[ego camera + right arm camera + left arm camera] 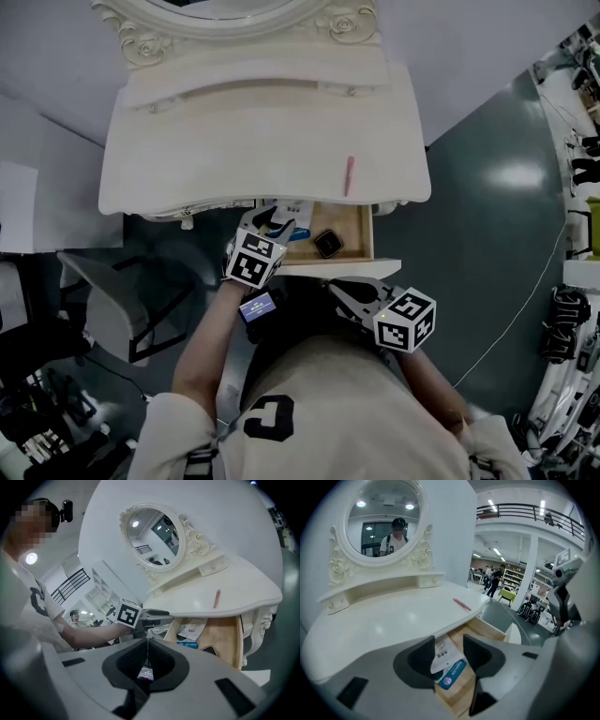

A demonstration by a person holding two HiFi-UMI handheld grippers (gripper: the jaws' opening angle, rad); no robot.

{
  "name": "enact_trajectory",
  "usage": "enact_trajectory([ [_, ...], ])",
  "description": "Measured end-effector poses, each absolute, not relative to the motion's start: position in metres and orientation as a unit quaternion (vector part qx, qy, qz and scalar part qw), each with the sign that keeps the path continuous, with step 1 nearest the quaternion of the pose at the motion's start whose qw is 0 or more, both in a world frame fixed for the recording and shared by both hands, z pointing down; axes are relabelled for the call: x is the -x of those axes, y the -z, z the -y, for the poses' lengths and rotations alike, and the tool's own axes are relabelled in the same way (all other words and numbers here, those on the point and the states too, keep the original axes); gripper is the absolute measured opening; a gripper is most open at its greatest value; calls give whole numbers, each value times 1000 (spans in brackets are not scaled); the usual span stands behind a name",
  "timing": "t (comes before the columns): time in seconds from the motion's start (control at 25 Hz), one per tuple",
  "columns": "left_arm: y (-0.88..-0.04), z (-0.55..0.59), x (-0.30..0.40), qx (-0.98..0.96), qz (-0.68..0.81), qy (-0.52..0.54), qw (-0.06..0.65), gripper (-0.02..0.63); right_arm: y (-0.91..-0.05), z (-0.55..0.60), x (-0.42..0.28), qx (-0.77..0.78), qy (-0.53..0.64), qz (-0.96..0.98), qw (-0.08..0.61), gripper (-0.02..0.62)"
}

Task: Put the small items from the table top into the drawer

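A pink pen-like item (pixel 349 175) (pixel 461 603) (pixel 217 598) lies on the white dressing table (pixel 225 141). Below its front edge the wooden drawer (pixel 357 225) (pixel 488 626) stands pulled out. In it lie a white packet (pixel 443 654) (pixel 191 631), a blue-labelled item (pixel 453 674) and a dark square item (pixel 327 243). My left gripper (pixel 275 225) (pixel 449 643) hangs open over the drawer's left end, with the packet lying below its jaws, untouched. My right gripper (pixel 337 290) (pixel 147 641) is shut and empty, in front of the drawer.
An oval mirror (pixel 234 11) with a carved frame stands at the table's back. A grey chair (pixel 108 300) is at the left. The drawer's white front (pixel 342 270) juts toward me. Cables and equipment (pixel 562 328) line the right edge over dark floor.
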State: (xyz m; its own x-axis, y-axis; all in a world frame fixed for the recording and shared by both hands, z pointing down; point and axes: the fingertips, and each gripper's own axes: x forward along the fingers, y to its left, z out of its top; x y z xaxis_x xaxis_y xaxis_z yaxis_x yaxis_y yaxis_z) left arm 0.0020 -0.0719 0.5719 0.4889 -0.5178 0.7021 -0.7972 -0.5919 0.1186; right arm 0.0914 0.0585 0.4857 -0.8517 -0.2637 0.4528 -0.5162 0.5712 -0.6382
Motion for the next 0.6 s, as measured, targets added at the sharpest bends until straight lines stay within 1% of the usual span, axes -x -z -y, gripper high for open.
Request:
enact_trajectory([
  [0.32, -536, 67, 7, -856, 380, -275, 218, 222, -481, -56, -68, -211, -390, 879, 173, 31],
  [0.6, -512, 61, 34, -859, 405, -234, 211, 222, -482, -60, -37, -189, -371, 886, 205, 31],
])
